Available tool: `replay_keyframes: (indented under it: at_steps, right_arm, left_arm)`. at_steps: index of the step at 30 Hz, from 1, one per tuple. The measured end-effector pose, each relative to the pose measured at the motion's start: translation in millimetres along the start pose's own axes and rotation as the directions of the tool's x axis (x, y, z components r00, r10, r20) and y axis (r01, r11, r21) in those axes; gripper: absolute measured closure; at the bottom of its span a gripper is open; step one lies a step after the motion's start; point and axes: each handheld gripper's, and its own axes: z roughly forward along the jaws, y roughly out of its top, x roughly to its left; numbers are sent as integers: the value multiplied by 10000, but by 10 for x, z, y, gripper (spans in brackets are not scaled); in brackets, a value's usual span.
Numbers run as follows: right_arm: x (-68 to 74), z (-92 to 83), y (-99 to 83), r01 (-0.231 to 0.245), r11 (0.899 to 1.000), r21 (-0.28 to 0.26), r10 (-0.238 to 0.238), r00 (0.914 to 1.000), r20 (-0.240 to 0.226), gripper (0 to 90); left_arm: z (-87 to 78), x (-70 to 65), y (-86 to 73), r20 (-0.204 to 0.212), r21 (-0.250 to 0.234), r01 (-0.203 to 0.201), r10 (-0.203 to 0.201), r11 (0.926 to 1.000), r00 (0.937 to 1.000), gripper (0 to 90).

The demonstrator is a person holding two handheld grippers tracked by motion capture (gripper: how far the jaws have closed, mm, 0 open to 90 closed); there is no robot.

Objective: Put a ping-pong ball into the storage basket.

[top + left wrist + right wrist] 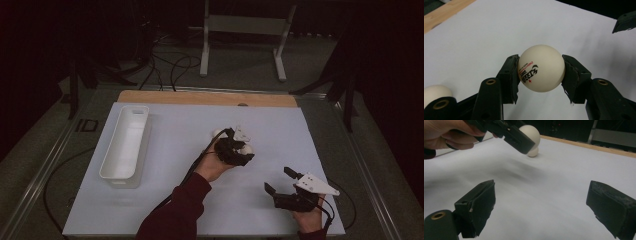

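Left claw: pinching a white ball between both pads, held above the worktop near its centre. A second ball rests on the sheet just beyond the held one. Right claw: jaws spread wide, holding nothing, at the near right, well apart from both balls. A white tray lies at the left. The surface is pale, with a wooden far edge; the room beyond is dark.

I work at a white table with a wooden edge strip at its far side. Beyond it the room is dark: grey floor, trailing cables, a white metal stand.
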Motion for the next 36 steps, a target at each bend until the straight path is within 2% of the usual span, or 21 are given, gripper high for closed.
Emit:
replay_keyframes:
  at_steps: [19,25,28,36]
  right_arm:
    - [-10,0,2,18,10000,-29,-18,10000,10,85]
    - [-12,9,3,9,10000,-42,-9,10000,3,85]
    - [-24,17,6,40,10000,-56,-40,10000,21,85]
    - [-34,32,12,-25,9999,-116,26,10000,48,85]
  left_arm:
    - [-290,155,-64,-268,-322,124,-133,9994,9996,509]
    - [-401,201,-89,-410,-564,170,-193,9983,9990,509]
    - [-509,232,-113,-552,-780,161,-204,9968,9983,509]
    - [-662,267,-175,-744,-880,134,-200,9960,9970,509]
